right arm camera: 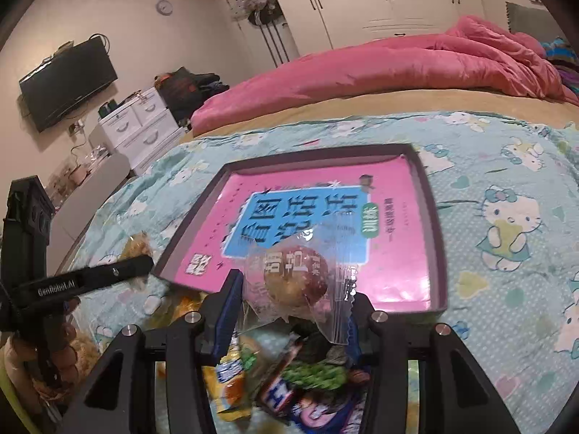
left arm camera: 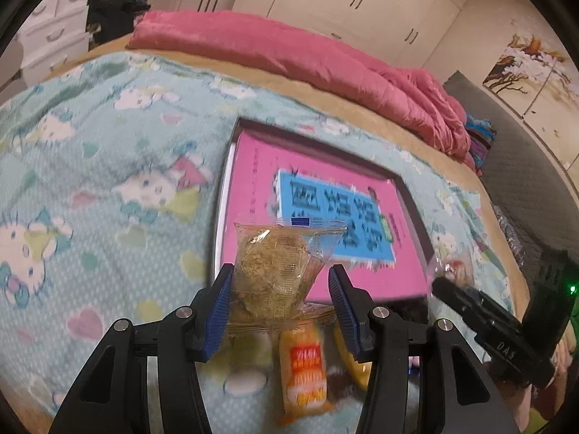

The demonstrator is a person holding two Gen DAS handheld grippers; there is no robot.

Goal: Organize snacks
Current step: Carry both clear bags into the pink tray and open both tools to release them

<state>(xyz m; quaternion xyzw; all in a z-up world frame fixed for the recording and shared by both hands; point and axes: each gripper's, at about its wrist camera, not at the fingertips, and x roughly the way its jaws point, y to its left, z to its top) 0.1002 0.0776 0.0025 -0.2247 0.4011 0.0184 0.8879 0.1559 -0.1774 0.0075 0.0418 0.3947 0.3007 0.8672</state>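
Plenty of open bed [right arm camera: 506, 166] to the right of the shallow box [right arm camera: 439, 238], just cartoon-print blanket [left arm camera: 90, 166], flat and bare. Same on the far left side in the left wrist view. Inside the box only a pink book [right arm camera: 394, 253] lying flat, so lots of room above it, low dark rim all round. Crowded near the front edge though: loose snack pile [right arm camera: 289, 379] right under both hand-held grippers. Left hand-held gripper [left arm camera: 280, 303] and right hand-held gripper [right arm camera: 293, 300] close side by side over that pile, each carrying a packet. Rolled pink quilt [left arm camera: 289, 58] blocking the far side of the bed.
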